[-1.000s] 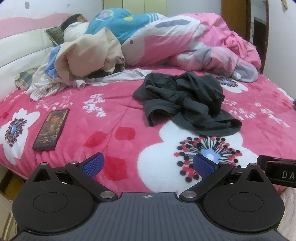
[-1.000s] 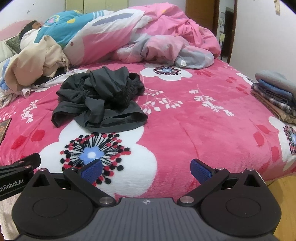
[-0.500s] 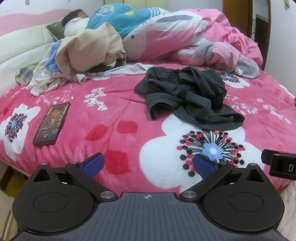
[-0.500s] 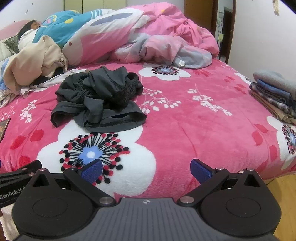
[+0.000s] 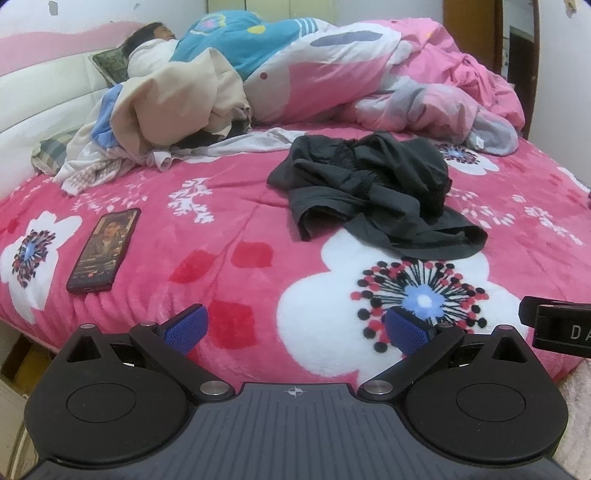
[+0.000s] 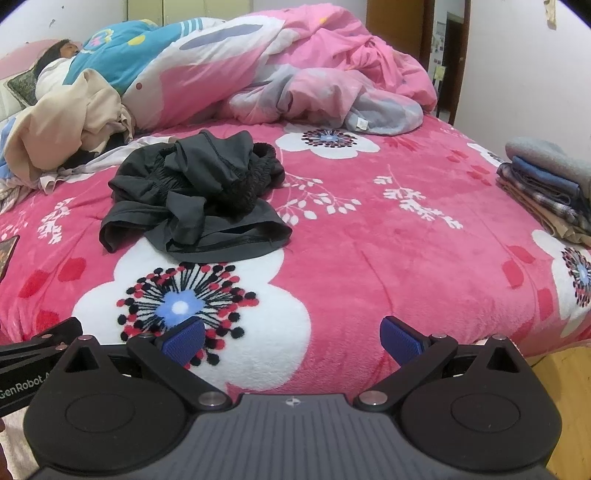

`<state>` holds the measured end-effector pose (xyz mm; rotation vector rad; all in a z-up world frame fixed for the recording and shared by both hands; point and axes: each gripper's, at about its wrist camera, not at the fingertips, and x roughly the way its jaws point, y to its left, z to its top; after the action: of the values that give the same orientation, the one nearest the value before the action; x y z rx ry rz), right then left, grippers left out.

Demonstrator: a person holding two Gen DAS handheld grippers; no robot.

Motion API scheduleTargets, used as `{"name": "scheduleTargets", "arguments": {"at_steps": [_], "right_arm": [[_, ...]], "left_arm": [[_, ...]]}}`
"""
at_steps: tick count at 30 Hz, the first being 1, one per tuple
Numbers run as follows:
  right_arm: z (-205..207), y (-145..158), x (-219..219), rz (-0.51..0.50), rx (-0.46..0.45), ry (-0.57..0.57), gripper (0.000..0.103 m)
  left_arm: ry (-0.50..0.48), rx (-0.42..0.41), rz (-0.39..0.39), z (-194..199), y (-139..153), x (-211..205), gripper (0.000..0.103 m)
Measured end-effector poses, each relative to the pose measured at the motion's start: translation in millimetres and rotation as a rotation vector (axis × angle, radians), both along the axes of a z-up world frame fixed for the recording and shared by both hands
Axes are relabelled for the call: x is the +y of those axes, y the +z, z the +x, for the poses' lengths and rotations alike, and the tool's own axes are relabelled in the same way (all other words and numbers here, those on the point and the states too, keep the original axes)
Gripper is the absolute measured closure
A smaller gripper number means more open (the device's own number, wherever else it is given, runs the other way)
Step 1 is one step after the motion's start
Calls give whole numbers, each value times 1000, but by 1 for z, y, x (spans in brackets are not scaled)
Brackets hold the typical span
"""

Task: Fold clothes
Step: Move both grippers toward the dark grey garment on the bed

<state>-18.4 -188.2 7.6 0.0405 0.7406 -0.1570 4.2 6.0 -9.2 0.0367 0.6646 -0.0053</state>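
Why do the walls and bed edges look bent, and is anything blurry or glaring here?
Left wrist view: fisheye lens curves the bed and wall; soft even light, no glare; the dark garment and phone are sharp. Right wrist view: same bulging, the folded stack stretched at the edge; black corners are the lens rim.

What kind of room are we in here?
Most likely a home bedroom: a bed with a pink flowered blanket, a rumpled duvet with a person lying under it, and folded clothes stacked at one edge.
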Motion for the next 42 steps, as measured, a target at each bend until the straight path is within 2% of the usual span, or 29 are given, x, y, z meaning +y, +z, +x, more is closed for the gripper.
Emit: {"name": "scheduleTargets", "arguments": {"at_steps": [25,42], "right_arm": [[1,-4,0,-83,2,-38,0],[2,-4,-1,-70,12,-38,0]], "left_arm": [[20,17,19,2,-2,-2,0],[23,22,27,2,-3,-2,0]]}}
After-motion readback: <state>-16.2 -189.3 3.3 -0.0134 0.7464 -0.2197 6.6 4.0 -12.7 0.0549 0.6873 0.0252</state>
